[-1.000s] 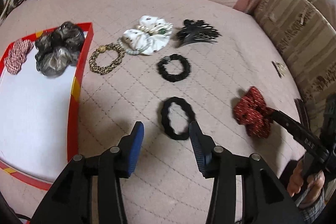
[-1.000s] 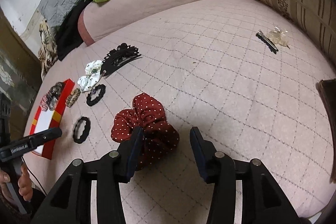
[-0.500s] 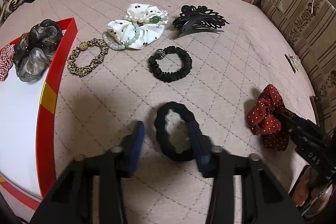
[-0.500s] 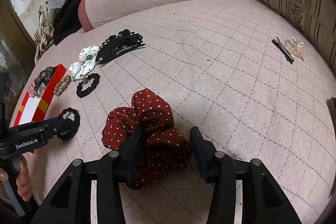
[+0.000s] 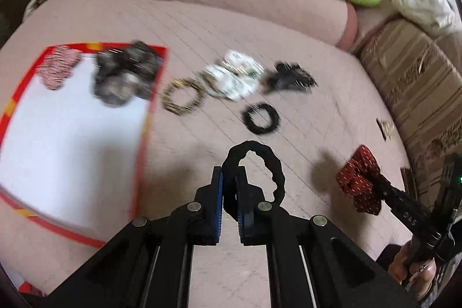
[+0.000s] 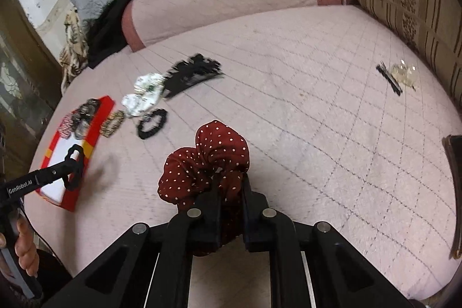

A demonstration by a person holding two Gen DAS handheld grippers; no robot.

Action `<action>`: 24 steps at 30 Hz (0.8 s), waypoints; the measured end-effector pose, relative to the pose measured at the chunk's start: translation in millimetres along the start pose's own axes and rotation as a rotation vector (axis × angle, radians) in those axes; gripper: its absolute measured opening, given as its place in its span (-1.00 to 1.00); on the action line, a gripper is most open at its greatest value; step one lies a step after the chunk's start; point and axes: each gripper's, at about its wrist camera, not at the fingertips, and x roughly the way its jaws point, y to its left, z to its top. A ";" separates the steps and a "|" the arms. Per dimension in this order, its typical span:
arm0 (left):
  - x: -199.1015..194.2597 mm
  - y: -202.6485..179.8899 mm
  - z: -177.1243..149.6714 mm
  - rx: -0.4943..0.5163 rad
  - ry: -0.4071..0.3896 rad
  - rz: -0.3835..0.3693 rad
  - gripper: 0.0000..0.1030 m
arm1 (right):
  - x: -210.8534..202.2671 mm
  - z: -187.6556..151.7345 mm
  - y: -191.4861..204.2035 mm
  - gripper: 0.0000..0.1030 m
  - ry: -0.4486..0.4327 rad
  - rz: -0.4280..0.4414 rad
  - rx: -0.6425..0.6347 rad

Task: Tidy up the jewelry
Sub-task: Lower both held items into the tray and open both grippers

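A plain black scrunchie (image 5: pixel 254 146) hangs off the quilt, pinched on its left side by my left gripper (image 5: pixel 229 172), whose jaws are closing tight on it. In the right wrist view that left gripper (image 6: pixel 73 166) holds the black scrunchie (image 6: pixel 75 148) over the near corner of the red-rimmed white tray (image 6: pixel 95 129). My right gripper (image 6: pixel 231 178) is closing on a dark red polka-dot scrunchie (image 6: pixel 213 152), and its pads press into the cloth. The left wrist view shows this right gripper (image 5: pixel 375 184) with the red scrunchie (image 5: pixel 358 172) just above the pink quilt. The tray (image 5: pixel 144 140) lies to the left.
Two scrunchies lie in the tray, one grey-black (image 5: pixel 124 77) and one red-and-white (image 5: pixel 57 68). On the quilt are a leopard-print scrunchie (image 5: pixel 182 100), a white scrunchie with beads (image 5: pixel 234 80), a black claw clip (image 5: pixel 288 78) and a beaded black scrunchie (image 5: pixel 261 117). Small clips (image 6: pixel 389 77) lie far right.
Both grippers closed, the left on the black scrunchie and the right on the red one, and lifted them off the quilt. The left one has swung over the tray's corner.
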 end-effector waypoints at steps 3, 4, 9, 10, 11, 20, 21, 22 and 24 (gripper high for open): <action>-17.0 27.2 2.3 -0.044 -0.039 0.049 -0.85 | -11.8 3.7 19.6 -0.77 -0.011 0.025 -0.033; -21.1 38.4 2.2 -0.063 -0.048 0.068 -0.85 | -15.9 5.7 30.1 -0.77 -0.015 0.037 -0.050; -35.2 101.4 -4.0 -0.176 -0.064 0.200 -0.85 | -19.1 14.1 78.3 -0.77 -0.003 0.105 -0.116; -37.5 115.0 -4.8 -0.200 -0.064 0.223 -0.85 | -16.9 16.8 92.9 -0.77 0.007 0.123 -0.135; -39.2 131.6 -4.4 -0.229 -0.061 0.243 -0.84 | -13.7 19.2 108.8 -0.77 0.018 0.143 -0.155; -42.5 224.2 6.0 -0.367 -0.081 0.324 -0.84 | 35.3 15.0 256.1 -0.77 0.115 0.225 -0.348; -43.7 228.9 6.8 -0.373 -0.086 0.324 -0.84 | 42.1 12.6 268.8 -0.77 0.125 0.233 -0.364; -44.7 232.3 7.3 -0.373 -0.092 0.331 -0.84 | 49.0 10.2 281.7 -0.77 0.138 0.242 -0.381; -45.1 237.2 8.9 -0.367 -0.104 0.355 -0.84 | 62.1 3.8 303.9 -0.77 0.165 0.252 -0.412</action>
